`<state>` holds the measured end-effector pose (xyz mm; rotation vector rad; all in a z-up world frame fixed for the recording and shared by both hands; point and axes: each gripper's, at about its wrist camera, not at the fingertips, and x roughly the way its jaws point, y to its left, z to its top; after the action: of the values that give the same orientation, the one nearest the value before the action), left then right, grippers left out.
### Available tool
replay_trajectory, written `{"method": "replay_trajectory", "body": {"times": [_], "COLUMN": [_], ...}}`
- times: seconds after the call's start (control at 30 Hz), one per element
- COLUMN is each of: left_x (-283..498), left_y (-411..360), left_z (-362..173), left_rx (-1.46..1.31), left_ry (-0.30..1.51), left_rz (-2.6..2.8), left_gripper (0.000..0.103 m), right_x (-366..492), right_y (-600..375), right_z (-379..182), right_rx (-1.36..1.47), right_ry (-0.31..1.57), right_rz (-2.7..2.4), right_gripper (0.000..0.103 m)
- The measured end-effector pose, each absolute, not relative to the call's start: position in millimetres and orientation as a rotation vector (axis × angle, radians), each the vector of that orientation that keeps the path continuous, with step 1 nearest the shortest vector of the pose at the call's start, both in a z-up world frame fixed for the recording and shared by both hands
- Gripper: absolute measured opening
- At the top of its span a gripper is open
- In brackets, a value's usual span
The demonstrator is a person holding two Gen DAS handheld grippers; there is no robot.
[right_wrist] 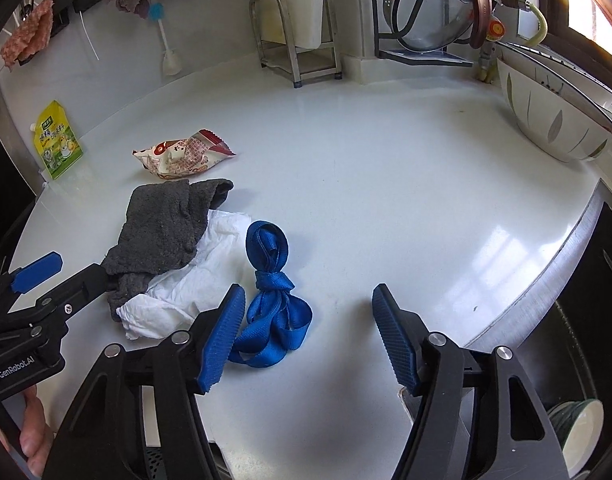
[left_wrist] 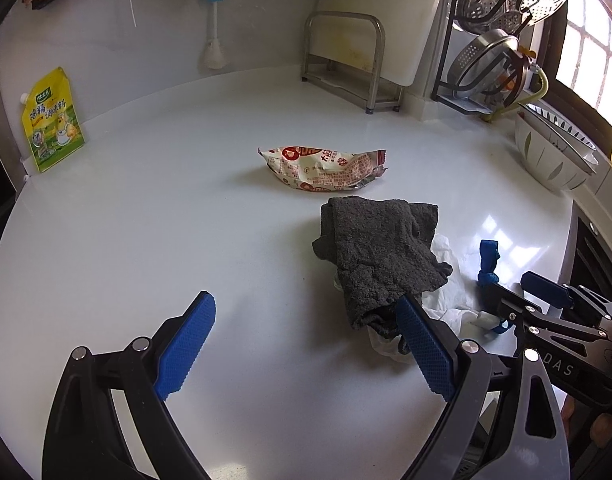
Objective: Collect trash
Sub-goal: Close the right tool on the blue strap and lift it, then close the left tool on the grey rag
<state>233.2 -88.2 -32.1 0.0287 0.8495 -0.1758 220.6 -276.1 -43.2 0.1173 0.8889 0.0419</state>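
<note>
Trash lies mid-counter (left_wrist: 146, 216): a crumpled snack wrapper (left_wrist: 324, 168) farthest back, then a dark grey cloth (left_wrist: 378, 256) draped over white tissue (right_wrist: 178, 280), with a knotted blue strap (right_wrist: 272, 280) just beside it. I see my left gripper (left_wrist: 306, 336) spread wide, its right finger at the cloth's near edge, possibly touching. My right gripper (right_wrist: 306, 328) is also spread, holding nothing, its left finger beside the strap.

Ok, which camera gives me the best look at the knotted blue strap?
The right wrist view. The blue strap lies whole there, knot and loops clear, just beside the right gripper. In the left wrist view only its upper part shows at the right edge, its lower part hidden behind the other gripper.
</note>
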Motion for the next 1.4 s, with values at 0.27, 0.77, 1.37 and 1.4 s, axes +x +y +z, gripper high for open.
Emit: {"method": "replay_trajectory", "body": {"times": [0.27, 0.77, 1.37, 1.4], "left_x": [233.0, 228.8, 257.6, 257.8], "left_y": [-94.2, -102.1, -126.7, -127.7], "left_z": [-32.2, -25.5, -40.9, -42.5], "left_rx": [0.028, 0.054, 0.084, 0.083], "left_ry": [0.854, 0.832, 0.867, 0.872], "left_rz": [-0.174, -0.149, -0.158, -0.165], "left_gripper": [0.09, 0.09, 0.085, 0.075], "right_x": [219.7, 205.0, 200.7, 200.5], "right_y": [-268.7, -276.7, -302.4, -302.5], "right_z": [-42.3, -25.8, -20.4, -20.5], "right_rx": [0.065, 0.093, 0.222, 0.223], "right_ry": [0.876, 0.769, 0.732, 0.732], "right_rz": [0.05, 0.054, 0.034, 0.034], "right_gripper": [0.025, 0.015, 0.015, 0.015]}}
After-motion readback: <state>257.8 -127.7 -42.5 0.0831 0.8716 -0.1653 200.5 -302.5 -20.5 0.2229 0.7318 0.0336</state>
